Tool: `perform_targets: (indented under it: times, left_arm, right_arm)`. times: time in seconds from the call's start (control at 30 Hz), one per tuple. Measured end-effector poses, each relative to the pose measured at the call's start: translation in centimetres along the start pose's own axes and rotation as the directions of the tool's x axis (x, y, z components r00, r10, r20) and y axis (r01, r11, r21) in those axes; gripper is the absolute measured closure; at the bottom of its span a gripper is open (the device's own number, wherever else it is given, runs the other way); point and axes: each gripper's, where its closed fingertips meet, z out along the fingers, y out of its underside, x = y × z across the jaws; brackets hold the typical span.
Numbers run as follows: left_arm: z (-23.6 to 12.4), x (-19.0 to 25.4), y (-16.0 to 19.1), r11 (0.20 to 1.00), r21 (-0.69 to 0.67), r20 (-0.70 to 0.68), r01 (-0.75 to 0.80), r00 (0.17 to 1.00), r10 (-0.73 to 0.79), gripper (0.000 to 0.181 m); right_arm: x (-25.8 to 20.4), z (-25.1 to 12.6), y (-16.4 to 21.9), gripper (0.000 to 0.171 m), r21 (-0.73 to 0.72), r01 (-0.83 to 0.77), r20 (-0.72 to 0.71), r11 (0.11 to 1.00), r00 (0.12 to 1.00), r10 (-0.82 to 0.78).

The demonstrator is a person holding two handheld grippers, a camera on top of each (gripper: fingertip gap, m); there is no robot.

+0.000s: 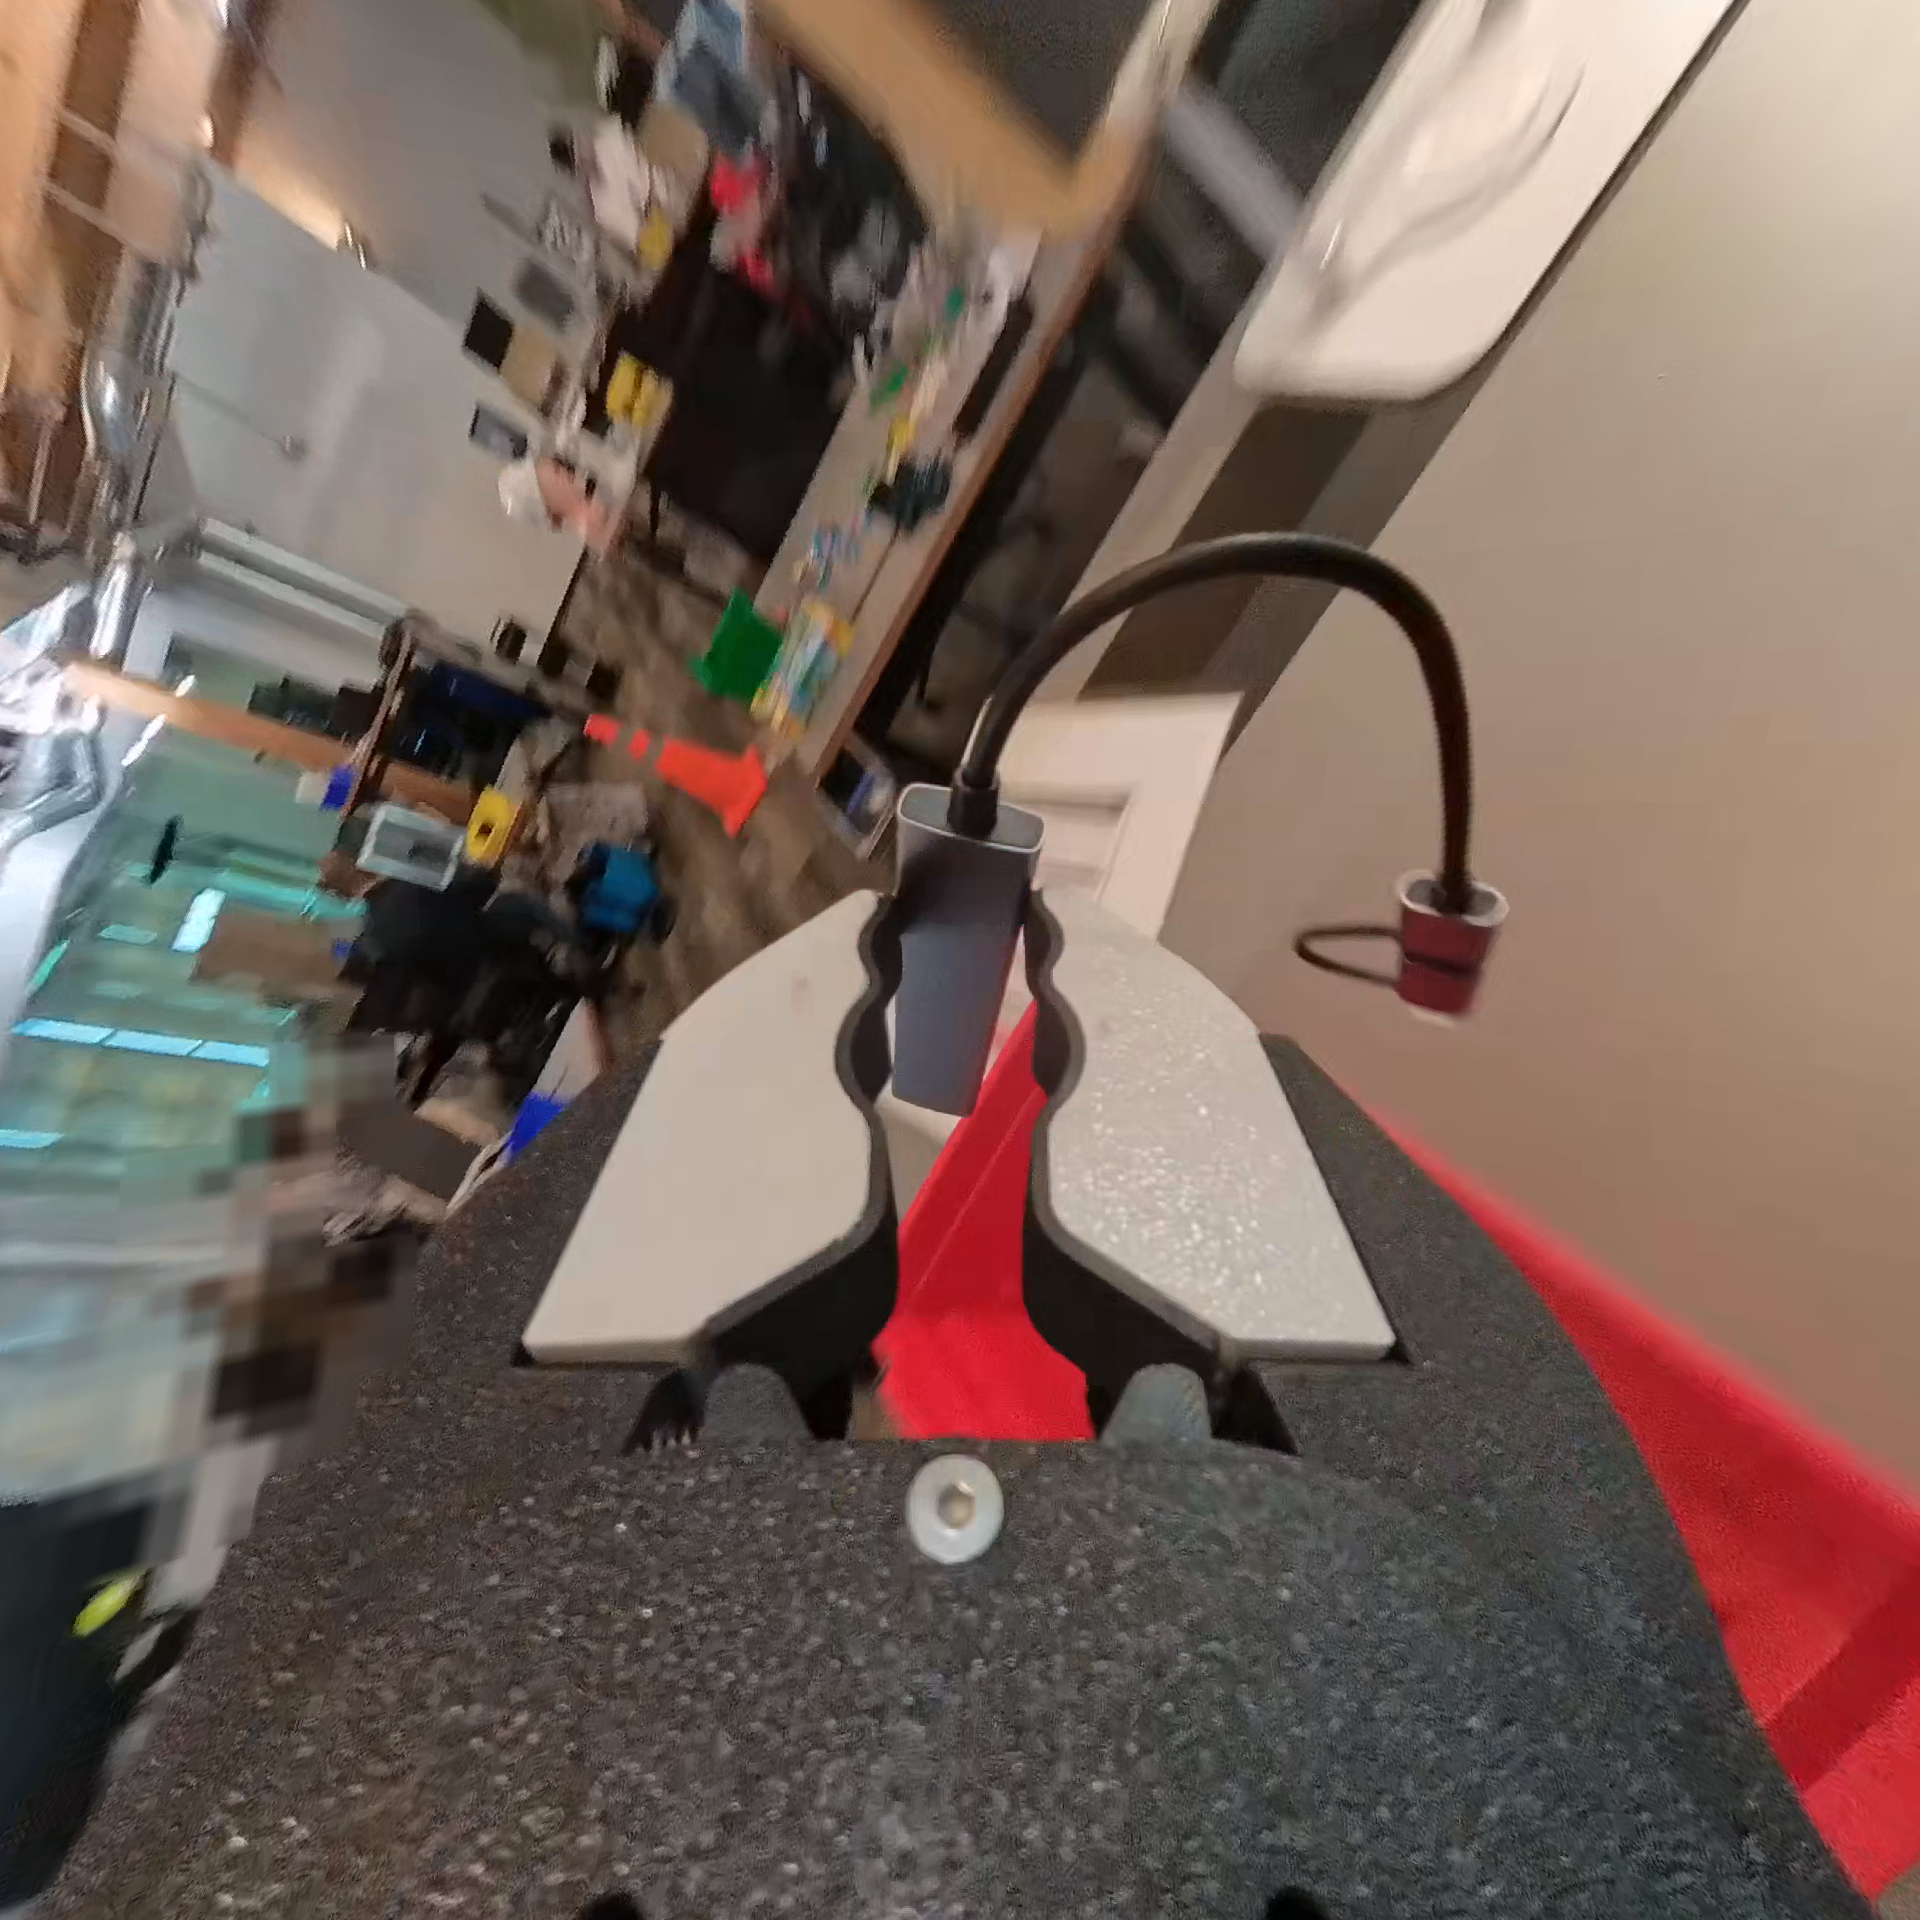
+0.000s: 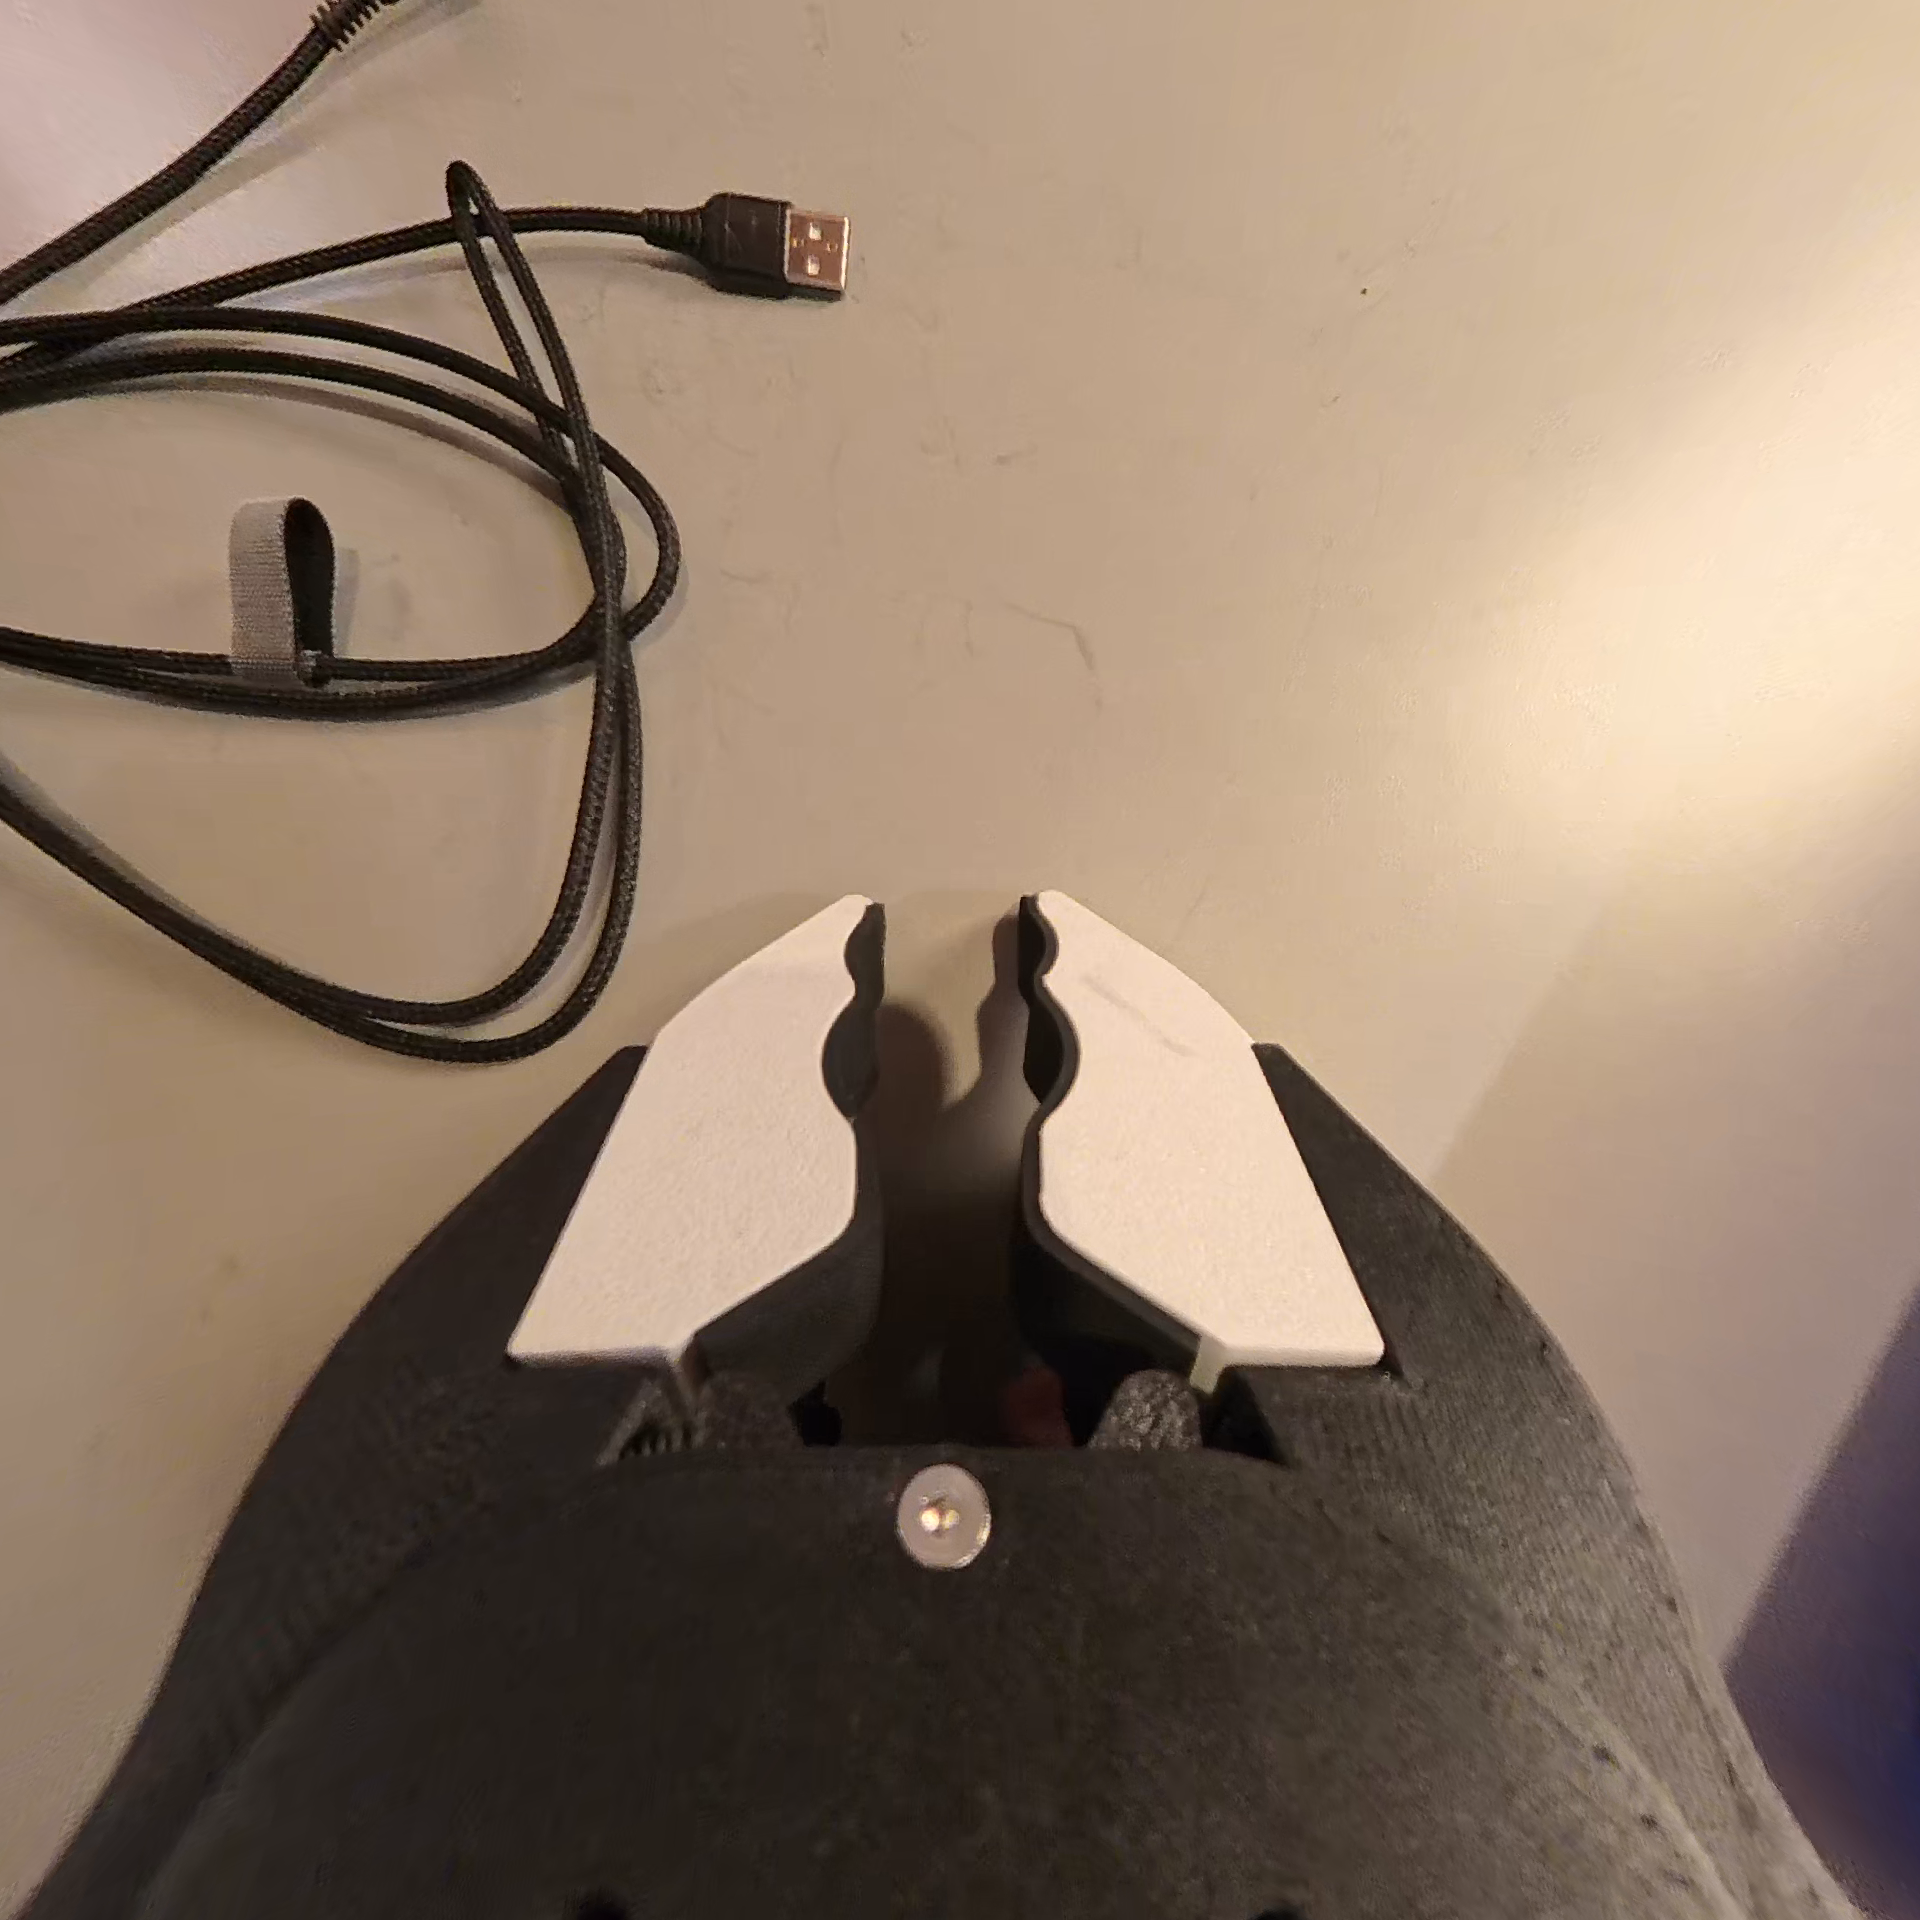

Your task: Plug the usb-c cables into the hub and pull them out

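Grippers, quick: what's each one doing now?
Left gripper: shut on the grey hub, lifted.
Right gripper: open, holding nothing, above the table.

Left wrist view: background shelves [image 1: 727, 343] motion-blurred, items unreadable. Hub [image 1: 961, 956] ports hidden, sides covered by the fingers [image 1: 727, 1143]. Right wrist view: braided cable [image 2: 436, 582] runs off left edge, far end unseen; dark blue object [image 2: 1839, 1538] cut by right edge, unidentifiable.

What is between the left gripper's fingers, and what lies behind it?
The left gripper clamps a grey hub, its black cable arching to a dark red connector. Behind it is red fabric and a beige surface. The hub's ports cannot be seen.
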Motion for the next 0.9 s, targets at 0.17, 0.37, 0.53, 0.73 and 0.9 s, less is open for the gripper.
perform_targets:
  times: [0.17,0.37,0.53,0.73,0.9]
  left_arm:
    - [0.4,8.8,-10.7,0.874,0.368,-0.272,0.318,0.935,-0.226,0.158]
    - [3.7,20.2,-18.7,0.414,0.472,-0.733,0.779,0.607,-0.306,0.158]
    - [7.2,24.3,-20.8,0.217,0.383,-0.876,0.898,0.427,-0.222,0.158]
    - [8.5,25.6,-20.3,0.175,0.320,-0.920,0.931,0.349,-0.176,0.159]
    - [9.4,26.3,-20.2,0.162,0.244,-0.945,0.956,0.272,-0.180,0.160]
  right_arm:
    - [-0.4,0.6,-1.1,0.144,0.019,0.013,0.053,1.000,0.999,-0.014]
    - [-1.2,1.3,-10.1,0.147,0.329,-0.050,0.185,0.943,0.983,-0.013]
    - [-3.6,4.3,-17.4,0.142,0.454,0.033,0.266,0.890,0.948,-0.172]
    - [-7.9,8.6,-21.2,0.126,0.542,0.025,0.391,0.840,0.877,-0.279]
    - [-10.5,11.3,-21.2,0.120,0.496,0.233,0.313,0.837,0.850,-0.423]
